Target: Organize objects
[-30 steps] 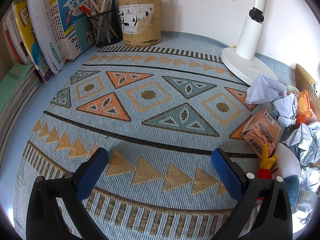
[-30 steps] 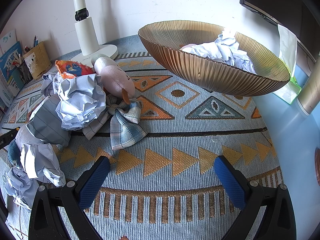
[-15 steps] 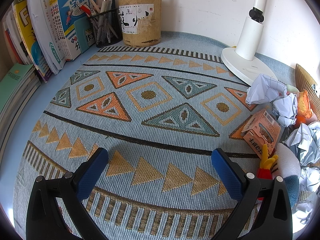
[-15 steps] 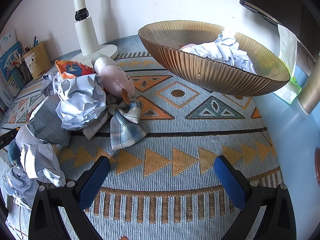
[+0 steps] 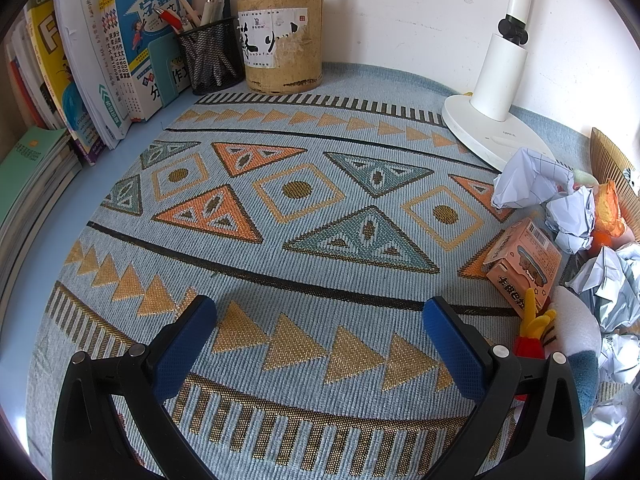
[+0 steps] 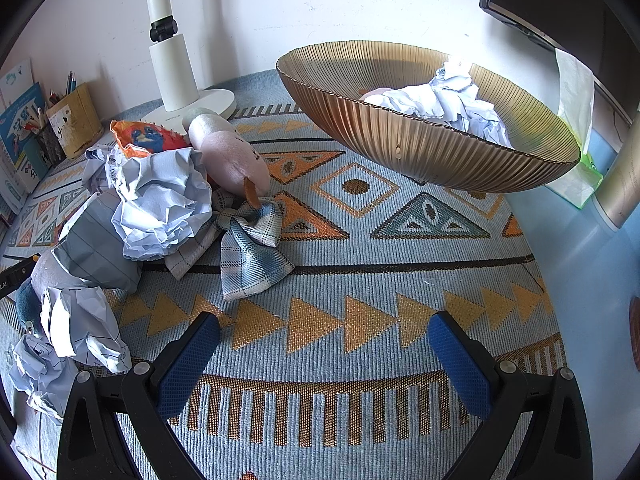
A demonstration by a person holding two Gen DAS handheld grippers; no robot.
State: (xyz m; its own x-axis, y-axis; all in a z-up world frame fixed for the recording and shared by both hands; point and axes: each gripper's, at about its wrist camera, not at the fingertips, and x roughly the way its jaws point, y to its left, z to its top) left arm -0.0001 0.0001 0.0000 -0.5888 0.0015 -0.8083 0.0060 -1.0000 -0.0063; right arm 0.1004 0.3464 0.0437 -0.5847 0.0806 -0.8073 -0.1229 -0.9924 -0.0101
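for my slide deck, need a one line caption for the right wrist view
Open right gripper hovers over patterned mat; crumpled paper left, ribbed bowl ahead.

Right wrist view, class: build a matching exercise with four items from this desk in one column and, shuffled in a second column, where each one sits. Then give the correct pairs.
Column one:
1. gold ribbed bowl
2. white lamp base
3. plaid cloth
4. orange snack bag

Column two:
A. on the mat in front of the pink plush toy
B. far right, holding crumpled paper
C. by the wall, behind the plush toy
D. left of the plush toy, behind a crumpled sheet

Pairs: 1-B, 2-C, 3-A, 4-D
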